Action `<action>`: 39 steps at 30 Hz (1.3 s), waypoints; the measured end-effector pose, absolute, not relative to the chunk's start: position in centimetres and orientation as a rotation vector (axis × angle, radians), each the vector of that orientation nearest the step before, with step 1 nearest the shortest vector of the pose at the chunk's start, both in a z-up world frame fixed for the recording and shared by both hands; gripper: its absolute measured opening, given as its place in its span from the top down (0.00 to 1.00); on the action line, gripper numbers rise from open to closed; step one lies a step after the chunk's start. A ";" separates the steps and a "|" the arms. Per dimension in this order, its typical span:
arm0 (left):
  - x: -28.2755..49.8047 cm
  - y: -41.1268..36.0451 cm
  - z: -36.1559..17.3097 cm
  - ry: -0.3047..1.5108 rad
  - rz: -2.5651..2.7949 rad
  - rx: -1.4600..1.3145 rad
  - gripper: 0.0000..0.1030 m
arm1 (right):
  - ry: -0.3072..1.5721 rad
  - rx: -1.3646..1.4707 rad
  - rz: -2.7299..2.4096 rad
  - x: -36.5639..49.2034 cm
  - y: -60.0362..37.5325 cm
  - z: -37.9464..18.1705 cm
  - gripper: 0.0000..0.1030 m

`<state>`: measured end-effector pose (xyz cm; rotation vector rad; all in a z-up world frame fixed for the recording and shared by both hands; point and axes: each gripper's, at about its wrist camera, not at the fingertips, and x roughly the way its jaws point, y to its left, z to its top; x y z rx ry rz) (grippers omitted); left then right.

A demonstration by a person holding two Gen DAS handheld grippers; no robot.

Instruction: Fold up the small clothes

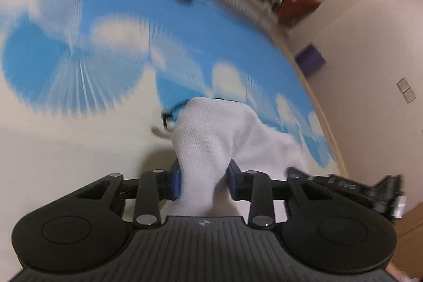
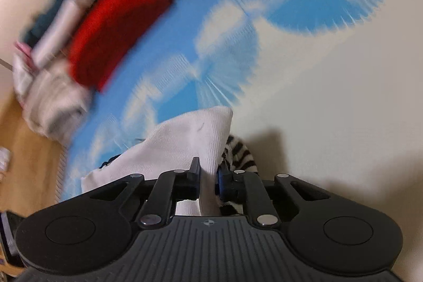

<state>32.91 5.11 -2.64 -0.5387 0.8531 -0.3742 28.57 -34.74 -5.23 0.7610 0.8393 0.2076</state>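
Both hand-held grippers, left (image 1: 203, 183) & right (image 2: 207, 180), pinch ribbed white sock (image 1: 208, 139); striped fabric (image 2: 239, 153) beside.

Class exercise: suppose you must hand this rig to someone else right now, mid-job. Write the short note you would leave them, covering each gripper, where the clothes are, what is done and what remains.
Left gripper: shut on a bunched part of the white garment.
Right gripper: shut on a thin fold of the same white garment; a black-and-white striped piece sits just behind it.
Both views are blurred.
The white garment is lifted over the blue cloud-print mat. A red item and a pile of pale clothes lie at the mat's edge.
Done: garment gripped at two points.
Left: lay it flat, fold it, then the others.
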 end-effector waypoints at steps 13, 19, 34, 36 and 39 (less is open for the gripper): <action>29.4 4.7 -4.9 1.094 -0.380 -0.249 0.29 | 0.812 0.636 0.096 28.8 -34.3 -4.5 0.60; 29.8 6.9 -7.6 1.195 -0.352 -0.449 0.17 | 1.111 0.525 0.346 26.9 -30.8 -6.7 0.44; 29.2 4.0 -8.4 1.234 -0.396 -0.359 0.27 | 1.199 0.294 0.317 24.6 -31.8 -8.7 1.00; 28.7 3.9 -8.1 1.227 -0.389 -0.324 0.26 | 1.203 0.251 0.308 24.8 -31.4 -9.0 1.00; 27.3 3.5 -6.3 1.246 -0.370 -0.163 0.23 | 1.206 0.147 0.218 24.3 -31.3 -8.5 1.00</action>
